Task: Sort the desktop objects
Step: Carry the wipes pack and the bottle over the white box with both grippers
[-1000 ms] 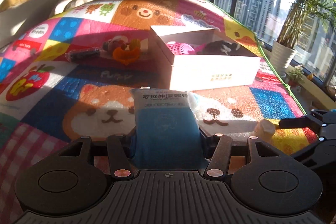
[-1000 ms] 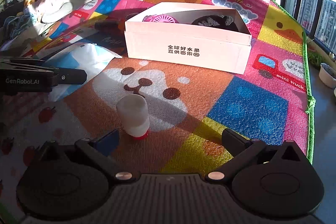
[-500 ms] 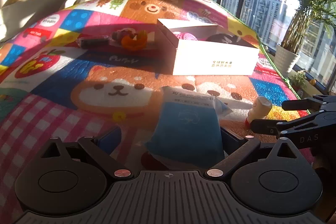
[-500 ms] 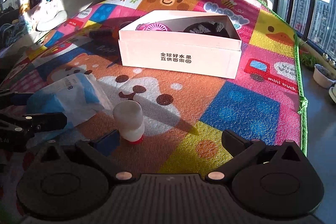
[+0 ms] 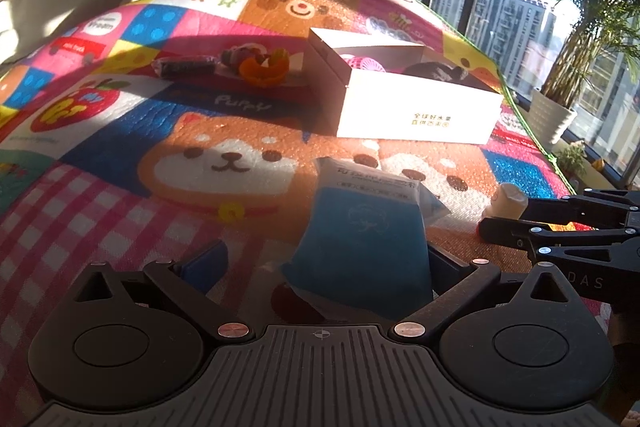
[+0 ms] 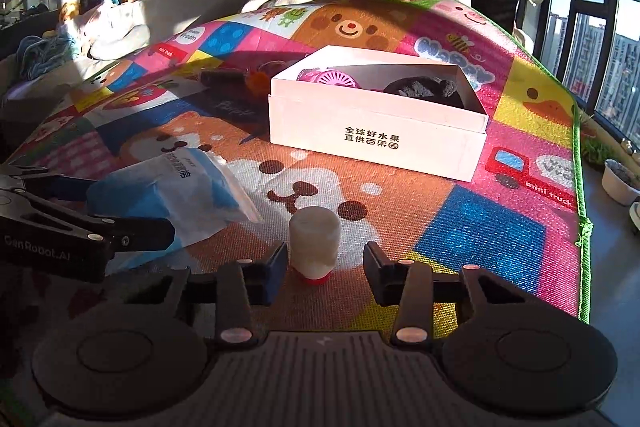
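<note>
right gripper tilted down, jaws closing around bottle | left gripper wide, packet loose

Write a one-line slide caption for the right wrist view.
Right gripper closing around small white bottle on play mat.

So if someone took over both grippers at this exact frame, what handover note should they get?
Left gripper: jaws opening wide; blue-and-white packet lies between them on the mat, pads off it.
Right gripper: jaws closing around the small white bottle, not yet pressing.
White box: holds a pink fan and a dark item.
Left: bottle, packet, plus black and orange items beyond the box.
</note>
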Motion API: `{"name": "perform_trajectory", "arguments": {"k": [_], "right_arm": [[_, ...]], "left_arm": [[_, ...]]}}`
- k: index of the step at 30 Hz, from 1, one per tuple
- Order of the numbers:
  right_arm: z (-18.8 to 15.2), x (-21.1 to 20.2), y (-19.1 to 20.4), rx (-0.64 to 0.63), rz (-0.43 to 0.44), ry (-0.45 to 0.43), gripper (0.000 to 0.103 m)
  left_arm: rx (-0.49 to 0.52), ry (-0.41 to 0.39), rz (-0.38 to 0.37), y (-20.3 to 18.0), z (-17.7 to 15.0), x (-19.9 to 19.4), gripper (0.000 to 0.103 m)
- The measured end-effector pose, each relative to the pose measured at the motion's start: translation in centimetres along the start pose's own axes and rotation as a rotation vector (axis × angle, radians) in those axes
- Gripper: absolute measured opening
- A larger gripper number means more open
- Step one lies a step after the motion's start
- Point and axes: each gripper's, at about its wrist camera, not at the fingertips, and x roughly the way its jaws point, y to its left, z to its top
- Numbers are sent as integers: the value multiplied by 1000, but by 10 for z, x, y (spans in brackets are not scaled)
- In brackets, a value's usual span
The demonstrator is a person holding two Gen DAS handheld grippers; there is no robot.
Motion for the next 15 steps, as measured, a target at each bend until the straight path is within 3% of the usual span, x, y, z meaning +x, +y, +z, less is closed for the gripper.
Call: {"name": "perform_trajectory", "arguments": {"k": [1, 3, 8, 11, 15], "right_arm": [[1, 0, 1, -5, -2, -6, 40], [3, 0, 3, -18, 7, -10, 25], [5, -6, 2, -19, 8, -27, 25], [6, -10, -3, -7, 4, -29, 25], [5, -15, -8, 13, -8, -25, 26]], "left_arm": [[0, 0, 0, 0, 0, 0, 103], [0, -1, 0, 0, 0, 0, 103], [37, -36, -3, -6, -1, -6, 103], [146, -71, 12, -25, -2, -10, 103], [192, -43, 18, -41, 3, 0, 103]]}}
